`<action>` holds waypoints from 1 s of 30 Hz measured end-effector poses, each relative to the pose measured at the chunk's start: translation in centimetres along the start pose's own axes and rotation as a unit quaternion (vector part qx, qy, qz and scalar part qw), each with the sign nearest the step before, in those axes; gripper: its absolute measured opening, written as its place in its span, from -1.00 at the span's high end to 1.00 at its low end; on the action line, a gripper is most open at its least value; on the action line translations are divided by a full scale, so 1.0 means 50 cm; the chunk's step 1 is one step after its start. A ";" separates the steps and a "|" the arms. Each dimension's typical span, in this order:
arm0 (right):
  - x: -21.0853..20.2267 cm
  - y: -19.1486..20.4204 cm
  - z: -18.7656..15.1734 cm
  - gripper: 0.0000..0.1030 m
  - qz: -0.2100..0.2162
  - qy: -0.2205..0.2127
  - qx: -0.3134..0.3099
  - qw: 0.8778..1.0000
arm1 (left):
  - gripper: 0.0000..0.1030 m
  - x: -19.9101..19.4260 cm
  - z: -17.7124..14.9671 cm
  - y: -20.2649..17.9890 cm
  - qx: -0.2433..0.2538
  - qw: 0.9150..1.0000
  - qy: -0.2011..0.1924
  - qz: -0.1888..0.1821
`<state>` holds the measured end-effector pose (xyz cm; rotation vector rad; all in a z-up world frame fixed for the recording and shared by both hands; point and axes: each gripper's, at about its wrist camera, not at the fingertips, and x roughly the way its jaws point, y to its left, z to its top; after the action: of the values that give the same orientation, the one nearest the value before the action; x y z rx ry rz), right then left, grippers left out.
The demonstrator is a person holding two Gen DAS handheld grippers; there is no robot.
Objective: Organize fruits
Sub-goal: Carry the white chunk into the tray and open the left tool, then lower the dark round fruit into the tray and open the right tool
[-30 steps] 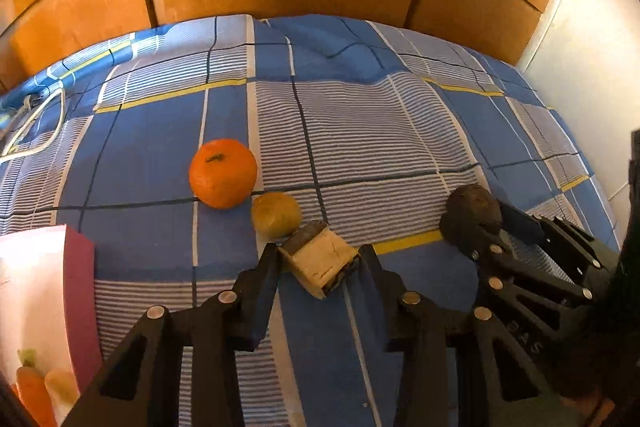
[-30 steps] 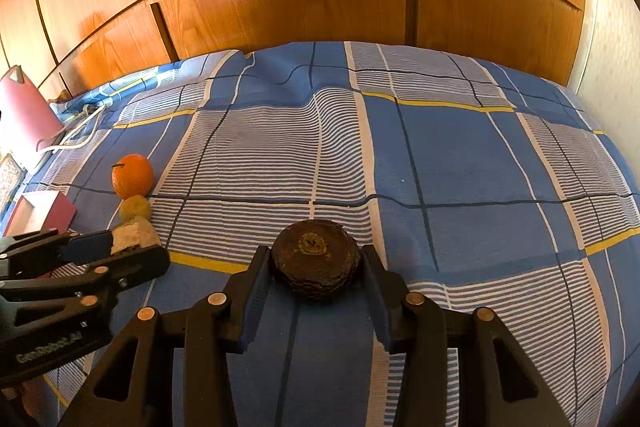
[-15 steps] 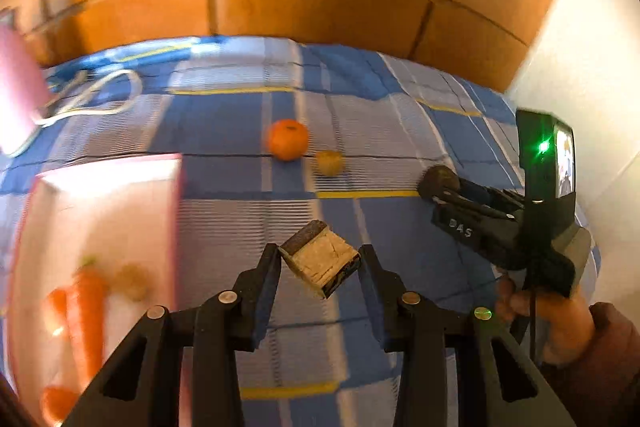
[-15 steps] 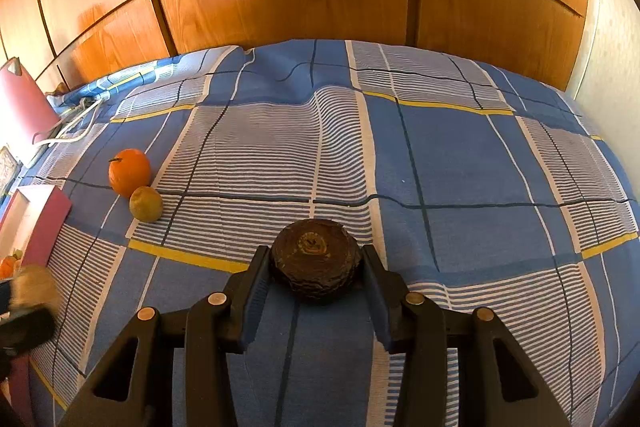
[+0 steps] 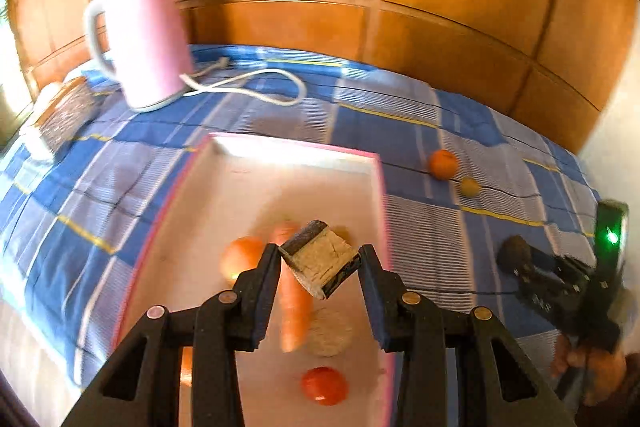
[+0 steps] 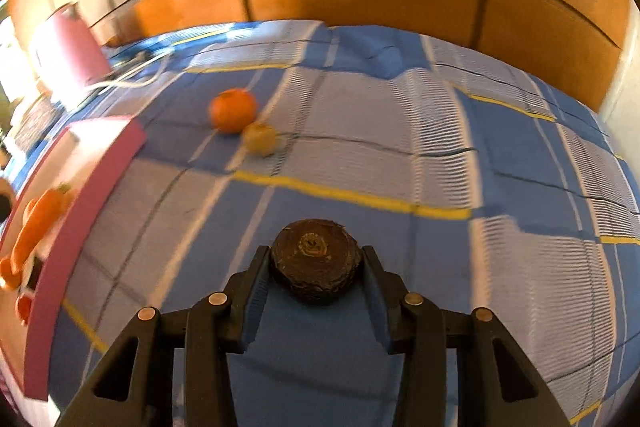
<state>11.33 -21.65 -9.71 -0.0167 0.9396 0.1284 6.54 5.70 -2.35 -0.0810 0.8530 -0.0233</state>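
Gripping a tan, dark-edged wedge of fruit (image 5: 322, 259), our left gripper (image 5: 320, 265) has its black fingers pinched on the piece from both sides, and we're holding it above the shallow pink-rimmed white tray (image 5: 378, 195). Right below the wedge lie a long orange carrot (image 5: 294, 307), a round orange-yellow fruit (image 5: 240, 257) to its left, a pale flat round slice (image 5: 330, 333) nearer us, and a small red tomato (image 5: 324, 385) nearest of all. Off to the right of this gripper, out on the blue checked cloth (image 5: 420, 131), sit a round orange (image 5: 443, 164) and a small yellow-green fruit (image 5: 469, 187), just beside each other. Far ahead to the left stands a pink kettle (image 5: 144, 39) with a white cord (image 5: 256, 83). Our right gripper (image 6: 316, 267) is clamped on a dark brown, rough-skinned round fruit (image 6: 316, 263), carried above the cloth (image 6: 400, 131). Ahead and left of it we see the orange (image 6: 233, 110) and the yellow-green fruit (image 6: 260, 138), and the tray (image 6: 72, 219) at far left with carrots (image 6: 40, 215) inside.
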 end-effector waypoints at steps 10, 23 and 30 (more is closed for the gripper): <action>-0.011 0.053 -0.021 0.14 -0.006 0.005 -0.021 1.000 | -0.26 0.001 -0.028 0.082 -0.055 0.998 0.001 0.028; -0.064 0.140 -0.006 0.14 0.072 -0.004 -0.045 0.996 | -0.41 -0.043 -0.068 0.152 -0.096 0.993 -0.020 0.059; -0.084 0.248 0.022 0.14 0.141 -0.002 -0.099 0.985 | -0.47 -0.063 -0.081 0.164 -0.099 0.992 -0.028 0.072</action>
<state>8.31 -9.69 -5.17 -0.0672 0.9182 0.4839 1.32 13.81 -3.29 -0.2049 0.8025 0.1982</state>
